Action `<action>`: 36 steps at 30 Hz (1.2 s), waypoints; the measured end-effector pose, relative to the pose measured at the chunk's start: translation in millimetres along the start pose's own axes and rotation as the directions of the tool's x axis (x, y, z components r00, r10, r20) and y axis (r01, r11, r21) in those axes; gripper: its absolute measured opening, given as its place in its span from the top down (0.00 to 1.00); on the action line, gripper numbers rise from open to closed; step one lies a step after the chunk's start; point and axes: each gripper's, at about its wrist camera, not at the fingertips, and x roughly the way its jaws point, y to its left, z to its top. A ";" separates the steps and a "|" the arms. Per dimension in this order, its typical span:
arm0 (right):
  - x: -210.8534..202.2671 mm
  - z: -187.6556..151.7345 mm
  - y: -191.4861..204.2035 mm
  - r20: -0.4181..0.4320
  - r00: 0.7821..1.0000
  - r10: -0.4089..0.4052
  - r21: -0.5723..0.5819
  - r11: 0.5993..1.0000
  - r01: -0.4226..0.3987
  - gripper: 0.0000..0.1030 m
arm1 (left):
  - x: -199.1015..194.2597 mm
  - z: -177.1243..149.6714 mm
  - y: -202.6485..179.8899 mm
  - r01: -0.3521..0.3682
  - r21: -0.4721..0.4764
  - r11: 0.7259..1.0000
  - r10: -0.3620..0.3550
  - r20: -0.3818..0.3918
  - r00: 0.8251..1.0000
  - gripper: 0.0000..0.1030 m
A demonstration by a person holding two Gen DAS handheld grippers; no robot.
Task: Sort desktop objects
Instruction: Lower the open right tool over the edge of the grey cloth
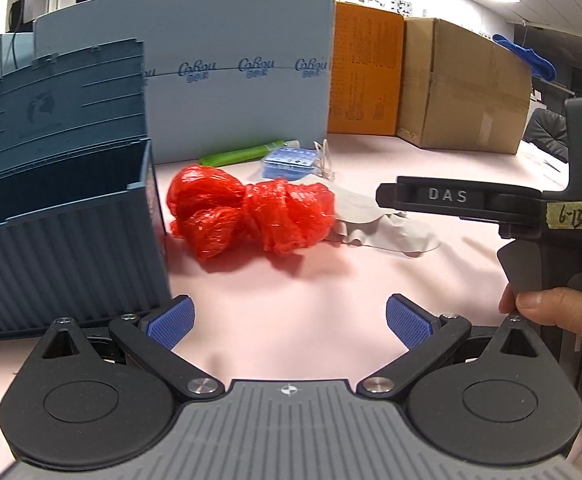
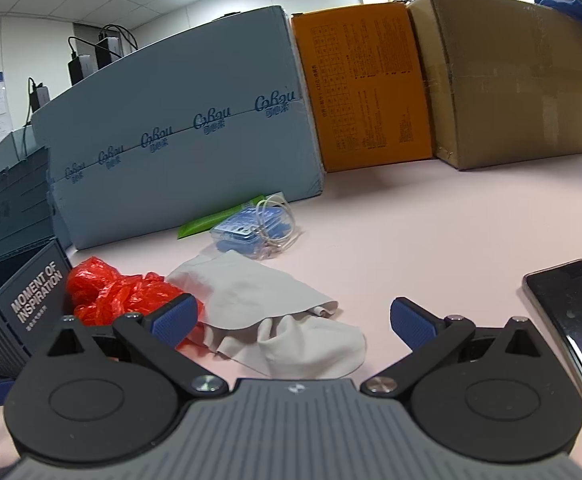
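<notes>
Both jaws gape empty; ahead of them the crumpled red plastic bag [image 1: 251,216] and grey cloth [image 2: 267,300] lie unsorted beside the ribbed blue storage box [image 1: 63,248].

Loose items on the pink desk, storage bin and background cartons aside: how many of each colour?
Red: 1, crumpled plastic bag
Grey: 1, cloth
Green: 1, tube-like packet
Blue: 1, clear case with blue contents
Black: 1, phone-like slab
Total: 5
</notes>
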 end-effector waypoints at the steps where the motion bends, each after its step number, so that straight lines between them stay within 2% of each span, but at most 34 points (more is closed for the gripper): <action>1: 0.1 0.0 0.2 0.000 1.000 -0.005 -0.001 1.000 0.005 0.00 | 0.9 0.0 -1.5 -0.002 0.004 1.000 0.002 -0.001 1.000 0.00; 9: 2.2 -0.2 3.3 -0.006 0.998 -0.066 -0.021 0.998 0.066 0.00 | 7.1 3.7 -4.8 0.007 -0.012 1.000 -0.007 -0.007 1.000 0.00; 36: 1.3 -0.4 2.9 0.003 0.982 -0.188 -0.018 0.982 0.188 0.00 | 27.6 12.4 -8.7 0.033 -0.049 0.998 -0.035 -0.033 0.999 0.00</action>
